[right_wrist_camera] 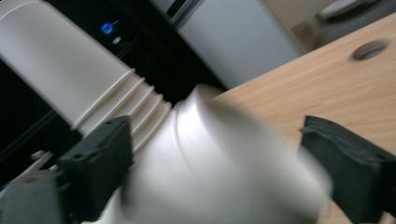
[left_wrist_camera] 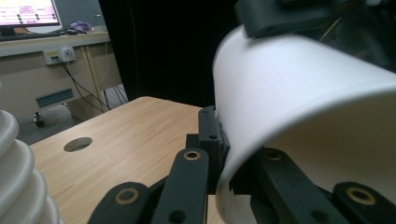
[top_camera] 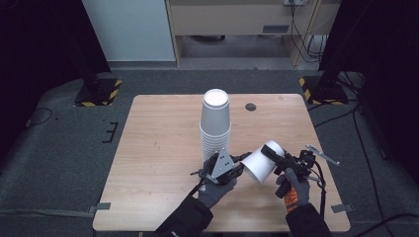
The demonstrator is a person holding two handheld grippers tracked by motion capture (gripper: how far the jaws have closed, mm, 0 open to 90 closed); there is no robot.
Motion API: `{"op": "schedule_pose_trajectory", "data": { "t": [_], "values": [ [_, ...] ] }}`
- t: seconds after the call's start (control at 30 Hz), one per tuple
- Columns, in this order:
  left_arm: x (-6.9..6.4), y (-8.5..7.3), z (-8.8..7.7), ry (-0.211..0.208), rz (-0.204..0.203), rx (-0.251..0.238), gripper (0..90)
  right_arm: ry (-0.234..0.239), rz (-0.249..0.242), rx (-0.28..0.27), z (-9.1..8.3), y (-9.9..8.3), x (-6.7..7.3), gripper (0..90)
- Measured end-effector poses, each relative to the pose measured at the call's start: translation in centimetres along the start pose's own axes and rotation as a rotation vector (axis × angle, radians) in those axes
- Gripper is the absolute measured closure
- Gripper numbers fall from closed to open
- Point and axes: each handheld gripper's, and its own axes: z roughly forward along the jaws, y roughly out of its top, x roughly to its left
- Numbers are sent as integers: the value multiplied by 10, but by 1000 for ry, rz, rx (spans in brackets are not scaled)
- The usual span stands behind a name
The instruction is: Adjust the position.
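A single white paper cup point(top_camera: 262, 165) hangs tilted above the table's front, its open mouth facing the left gripper. My left gripper point(top_camera: 241, 169) is shut on the cup's rim point(left_wrist_camera: 224, 154), one jaw outside the wall and one inside. My right gripper point(top_camera: 271, 157) comes from the right and straddles the cup's body point(right_wrist_camera: 210, 172) near its base, with both jaws close against it. In the left gripper view one of those black jaws lies on top of the cup point(left_wrist_camera: 303, 93). A tall stack of white cups point(top_camera: 215, 128) stands upside down just behind the left gripper.
The wooden table point(top_camera: 158, 148) has a round hole point(top_camera: 251, 106) near its far edge, behind the stack. Black stands with yellow-striped bases point(top_camera: 96, 91) sit on the floor at both far corners. Cables trail on the floor at the right.
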Motion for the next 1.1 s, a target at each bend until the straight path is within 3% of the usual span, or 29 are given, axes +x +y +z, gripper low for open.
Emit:
{"op": "schedule_pose_trajectory", "data": {
  "t": [0.03, 0.33, 0.5, 0.57, 0.67, 0.7, 0.87, 0.9, 1.0, 1.1],
  "values": [
    [-1, 1, -2, -5, 4, 2, 865, -25, -2, -24, -2, 2, -5, 132],
    [-4, 2, -10, -49, 17, 63, 866, -79, -39, -31, -5, 6, -11, 140],
    [-1, 4, -23, -65, -8, 84, 866, -117, -60, -55, -11, 12, -17, 142],
    [1, 5, -31, -71, -11, 96, 866, -168, -105, -53, -12, 13, -21, 142],
    [4, 5, -37, -79, -22, 108, 865, -191, -132, -45, -12, 13, -24, 142],
    [6, 3, -44, -83, -34, 118, 865, -218, -168, -42, -12, 13, -27, 141],
    [9, 2, -57, -89, -42, 130, 865, -260, -231, -18, -11, 13, -30, 140],
    [11, 1, -63, -98, -53, 132, 865, -281, -271, 6, -11, 12, -32, 137],
    [13, -1, -71, -103, -58, 144, 865, -312, -326, 33, -10, 11, -33, 137],
    [16, -3, -79, -111, -60, 163, 865, -326, -344, 47, -10, 11, -35, 140]
  ]
}}
